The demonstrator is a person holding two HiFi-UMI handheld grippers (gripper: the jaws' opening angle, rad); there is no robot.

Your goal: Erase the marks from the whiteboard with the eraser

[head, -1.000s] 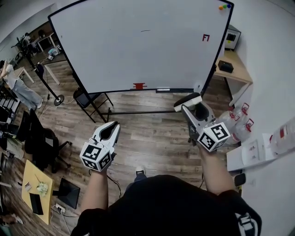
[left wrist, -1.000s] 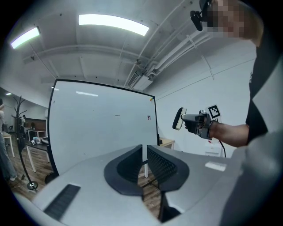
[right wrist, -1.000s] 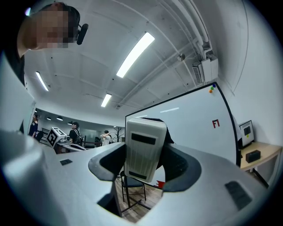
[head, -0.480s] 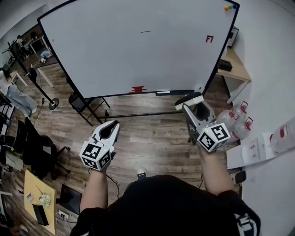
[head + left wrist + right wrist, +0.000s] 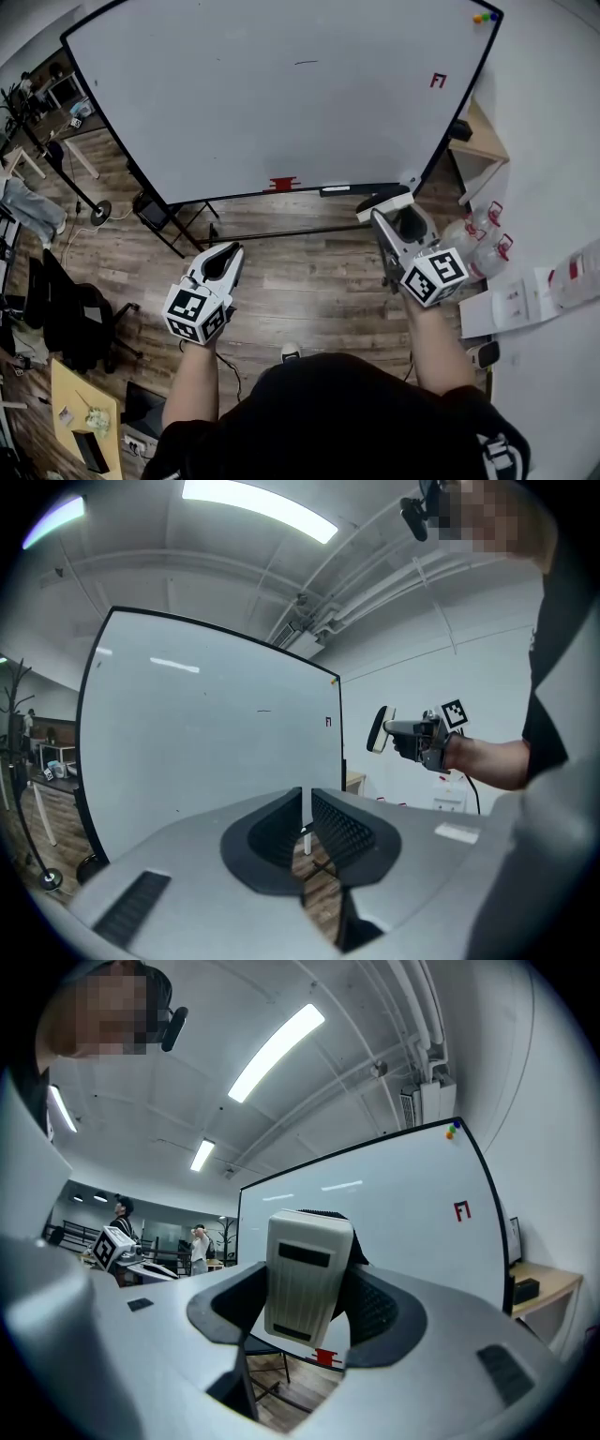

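Two marks show on the whiteboard (image 5: pixel 281 103): a red one (image 5: pixel 437 81) at the far right and a thin dark stroke (image 5: pixel 306 63) at the far centre. Your right gripper (image 5: pixel 389 214) is clamped on the eraser (image 5: pixel 305 1274), well short of the board. Your left gripper (image 5: pixel 307 803) is pressed closed on nothing. Both marks sit far up, so a stretched reach could tilt the eraser onto its edge or twist it loose.

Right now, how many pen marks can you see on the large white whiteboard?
2: a red angular mark near the right edge of the whiteboard, and a short black stroke near its top centre. Fainter marks may be too small to see.
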